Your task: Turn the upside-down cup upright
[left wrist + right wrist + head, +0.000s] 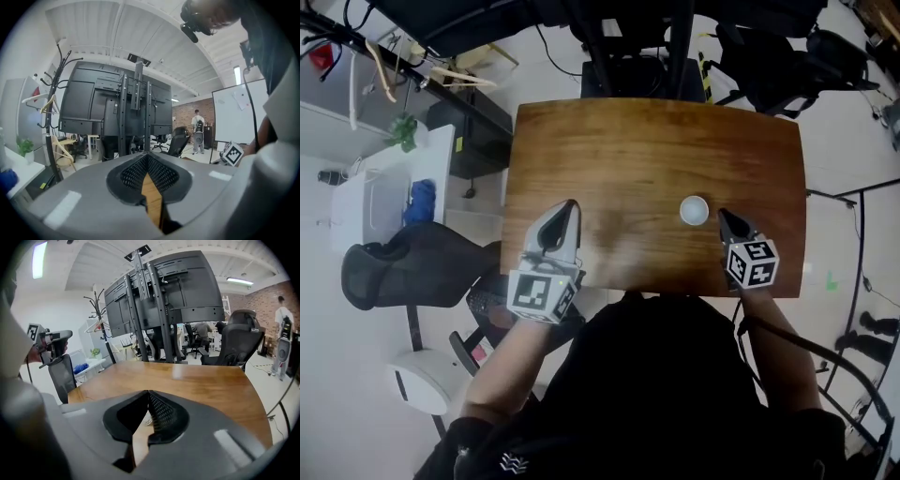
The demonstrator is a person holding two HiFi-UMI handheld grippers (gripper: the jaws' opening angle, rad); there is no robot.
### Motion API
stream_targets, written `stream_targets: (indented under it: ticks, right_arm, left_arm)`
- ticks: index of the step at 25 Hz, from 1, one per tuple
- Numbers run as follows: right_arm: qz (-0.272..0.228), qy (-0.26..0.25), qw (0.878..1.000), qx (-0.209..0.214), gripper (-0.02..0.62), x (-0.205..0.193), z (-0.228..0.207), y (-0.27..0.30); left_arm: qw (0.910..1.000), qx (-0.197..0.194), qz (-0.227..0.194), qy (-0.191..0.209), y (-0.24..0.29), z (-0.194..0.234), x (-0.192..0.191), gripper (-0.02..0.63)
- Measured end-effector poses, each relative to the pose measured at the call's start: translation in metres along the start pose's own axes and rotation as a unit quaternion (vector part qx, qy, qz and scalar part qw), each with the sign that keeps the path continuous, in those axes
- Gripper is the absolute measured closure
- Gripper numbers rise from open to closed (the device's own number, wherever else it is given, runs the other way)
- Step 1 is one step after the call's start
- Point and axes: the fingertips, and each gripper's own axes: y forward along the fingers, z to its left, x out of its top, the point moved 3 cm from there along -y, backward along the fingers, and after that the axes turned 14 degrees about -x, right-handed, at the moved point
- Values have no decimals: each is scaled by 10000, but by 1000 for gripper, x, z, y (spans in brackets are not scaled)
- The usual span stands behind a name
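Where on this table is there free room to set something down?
Bare: the whole far half of the table beyond the cup, and the middle between left gripper and cup. Crowded: only the near right, where the right gripper sits close beside the cup.

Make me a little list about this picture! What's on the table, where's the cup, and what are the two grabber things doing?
table: brown wood table
cup: small white cup, on the table, not held
cup way up: too hard to tell from above
left gripper: left gripper, jaws shut, empty, over the table's near left part
right gripper: right gripper, jaws shut, empty, tip just beside the cup
touching the cup: cannot tell
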Motion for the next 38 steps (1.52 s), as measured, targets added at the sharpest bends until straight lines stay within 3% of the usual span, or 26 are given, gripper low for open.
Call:
stream_targets:
  ticks: [4,8,10,13,17,24,30,34,38]
  right_arm:
    - [89,-30,10000,-1,589,-6,-2,17]
    - [-5,-114,9999,26,589,-4,3,24]
    - [36,-123,9998,164,584,-6,6,24]
    - [302,-37,9991,289,555,-17,4,25]
    - [523,199,9976,412,511,-24,6,33]
    - [764,274,9954,509,503,-32,20,45]
    - [882,252,9952,343,519,-38,24,50]
    - [744,34,9972,26,574,-35,19,45]
    - [640,-107,9974,-316,577,-29,1,34]
  left_arm:
    - [9998,18,180,19,34,1,-15,606]
    - [9998,130,107,-134,61,-5,-24,606]
    - [9996,-49,156,-246,67,-8,-25,606]
    - [9980,-414,354,-330,70,-14,-30,606]
    - [9980,-280,443,-365,68,-10,-36,606]
    - [9974,-365,554,-277,62,-11,-34,606]
    - [9970,-320,640,-302,54,-1,-36,606]
    - [9967,-355,639,-365,49,0,-39,606]
    - [9967,-399,581,-391,48,-1,-41,606]
